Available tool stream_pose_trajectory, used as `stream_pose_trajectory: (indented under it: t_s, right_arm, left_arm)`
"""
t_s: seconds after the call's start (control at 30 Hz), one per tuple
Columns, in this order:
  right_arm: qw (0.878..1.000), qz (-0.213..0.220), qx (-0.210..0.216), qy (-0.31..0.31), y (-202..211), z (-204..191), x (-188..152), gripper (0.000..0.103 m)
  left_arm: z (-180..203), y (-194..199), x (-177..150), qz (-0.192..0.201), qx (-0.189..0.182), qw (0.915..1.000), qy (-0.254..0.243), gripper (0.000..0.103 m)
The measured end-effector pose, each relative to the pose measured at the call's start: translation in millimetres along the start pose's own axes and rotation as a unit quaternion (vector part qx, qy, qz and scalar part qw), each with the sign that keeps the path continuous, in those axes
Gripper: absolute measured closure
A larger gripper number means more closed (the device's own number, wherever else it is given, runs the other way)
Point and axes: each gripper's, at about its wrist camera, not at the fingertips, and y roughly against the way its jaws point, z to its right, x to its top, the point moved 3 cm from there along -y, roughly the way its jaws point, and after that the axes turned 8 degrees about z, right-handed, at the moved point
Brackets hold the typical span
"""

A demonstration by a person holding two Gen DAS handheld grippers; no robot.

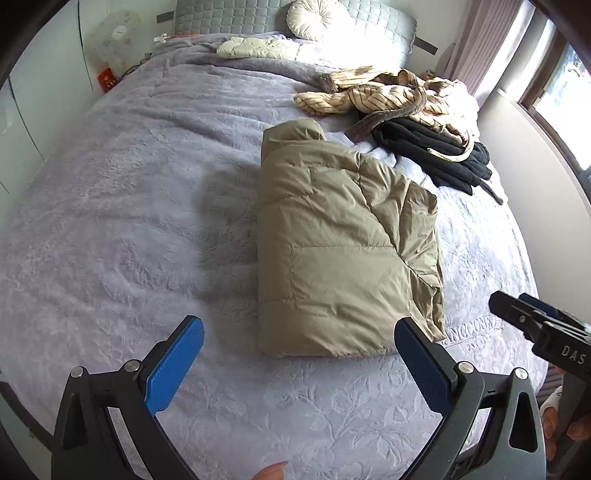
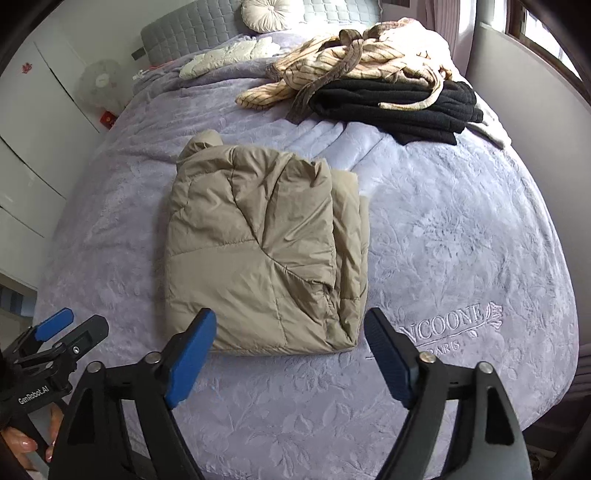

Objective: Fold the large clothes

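Observation:
A khaki puffer jacket (image 1: 332, 240) (image 2: 266, 243) lies folded into a thick rectangle on the lilac bedspread (image 1: 129, 221) (image 2: 461, 240). My left gripper (image 1: 299, 339) hovers above the bed just short of the jacket's near edge, its blue pads wide apart and nothing between them. My right gripper (image 2: 291, 332) hangs likewise over the jacket's near edge, open and empty. Each gripper shows in the other's view: the right gripper (image 1: 535, 325) at the right edge, the left gripper (image 2: 55, 339) at the lower left.
A pile of clothes, a striped beige garment (image 1: 388, 96) (image 2: 351, 62) over a black one (image 1: 432, 151) (image 2: 391, 107), lies at the bed's far right. Pillows (image 1: 317, 18) and a grey headboard (image 2: 192, 33) stand at the far end. A white fan (image 1: 114, 37) is at the left, a window (image 1: 561, 85) at the right.

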Motion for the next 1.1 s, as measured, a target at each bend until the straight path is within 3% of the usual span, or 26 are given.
stream_pose_trajectory:
  t_s: [0.13,0.5,1.1]
  right_arm:
    - [1.000,0.028,-0.007,0.003,11.8,1.5,5.6,0.014]
    - [0.998,0.057,-0.031,0.009,32.2,6.1,10.1,0.014]
    - [0.998,0.060,-0.035,0.006,47.5,6.3,7.3,0.014]
  left_arm:
    - [9.6,8.9,3.4,0.003,0.008,1.0000,0.002,0.000]
    - [21.9,39.0,12.4,0.045,0.049,0.9977,-0.009,0.000]
    - [23.9,62.4,10.6,0.067,0.064,0.9955,-0.016,0.000]
